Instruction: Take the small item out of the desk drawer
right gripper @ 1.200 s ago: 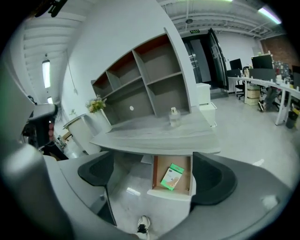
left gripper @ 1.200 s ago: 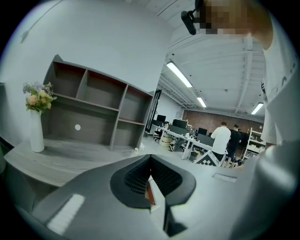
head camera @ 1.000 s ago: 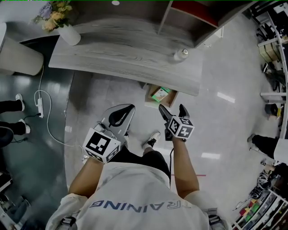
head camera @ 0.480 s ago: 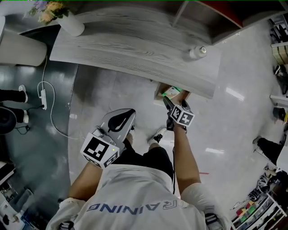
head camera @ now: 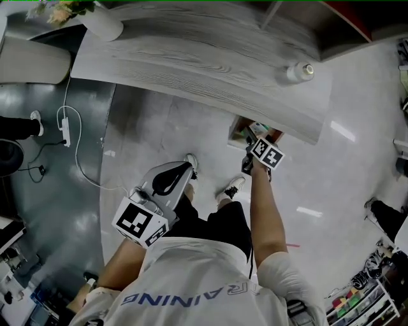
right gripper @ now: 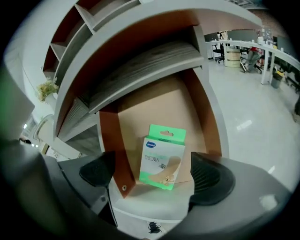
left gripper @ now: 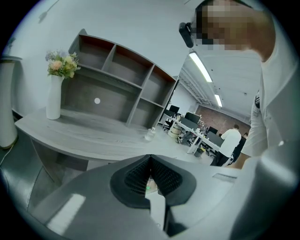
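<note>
A pulled-out brown drawer hangs under the grey desk. Inside it lies a small green and white box, flat on the drawer floor. My right gripper is open, its jaws on either side of the box and just in front of the drawer's front edge. In the head view the right gripper reaches over the drawer under the desk edge. My left gripper is held low near my left leg, jaws shut on nothing, with its pads pressed together.
A white bottle and a white vase of flowers stand on the desk, with grey shelving behind. A power strip and cable lie on the floor at left. Other people stand at the edges.
My right gripper has moved forward and up to the open drawer. The head view has shifted forward, toward the desk. The left gripper has stayed by my leg.
</note>
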A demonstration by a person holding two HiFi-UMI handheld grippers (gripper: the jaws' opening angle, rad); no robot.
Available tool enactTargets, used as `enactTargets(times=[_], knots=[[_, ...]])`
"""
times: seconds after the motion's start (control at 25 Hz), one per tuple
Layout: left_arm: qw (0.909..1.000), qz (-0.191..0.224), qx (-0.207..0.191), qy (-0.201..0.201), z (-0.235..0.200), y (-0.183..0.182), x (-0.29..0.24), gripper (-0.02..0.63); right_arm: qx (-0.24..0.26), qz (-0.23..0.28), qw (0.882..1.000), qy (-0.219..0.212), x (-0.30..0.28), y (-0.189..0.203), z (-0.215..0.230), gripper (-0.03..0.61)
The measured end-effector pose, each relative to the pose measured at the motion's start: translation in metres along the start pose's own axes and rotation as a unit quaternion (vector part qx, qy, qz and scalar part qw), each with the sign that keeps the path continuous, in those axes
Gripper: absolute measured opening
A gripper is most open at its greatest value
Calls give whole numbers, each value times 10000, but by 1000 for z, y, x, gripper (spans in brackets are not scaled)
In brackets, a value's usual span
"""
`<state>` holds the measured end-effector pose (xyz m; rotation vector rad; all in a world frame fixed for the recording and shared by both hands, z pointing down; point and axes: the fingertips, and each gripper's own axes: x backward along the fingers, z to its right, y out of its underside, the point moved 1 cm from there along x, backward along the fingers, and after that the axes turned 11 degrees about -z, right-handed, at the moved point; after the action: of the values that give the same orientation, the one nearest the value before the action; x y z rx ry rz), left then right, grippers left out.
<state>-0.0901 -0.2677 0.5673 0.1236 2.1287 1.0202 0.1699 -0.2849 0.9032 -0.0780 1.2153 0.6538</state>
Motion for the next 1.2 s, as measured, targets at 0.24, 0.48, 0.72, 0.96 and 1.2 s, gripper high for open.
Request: enactTargets(times=[0.24,0.48,0.72,0.96,1.2], knots=[[9996,-68,109,-234,-17,11,7,2,-330,-18,9987,393,-20,-3,14,523],[9990,-168,214,-368,-29,22,9,2,-621,33,9975,348,-33,-3,16,506],[9993,-145,288,-190,-26,23,8,2,-741,58,9950,674,-32,-4,25,443],[9992,-171,334,-107,-24,30,9,2,-797,65,9936,797,-32,-3,25,410],[9992,-222,334,-60,-19,31,11,2,-895,57,9929,777,-31,-3,28,357]])
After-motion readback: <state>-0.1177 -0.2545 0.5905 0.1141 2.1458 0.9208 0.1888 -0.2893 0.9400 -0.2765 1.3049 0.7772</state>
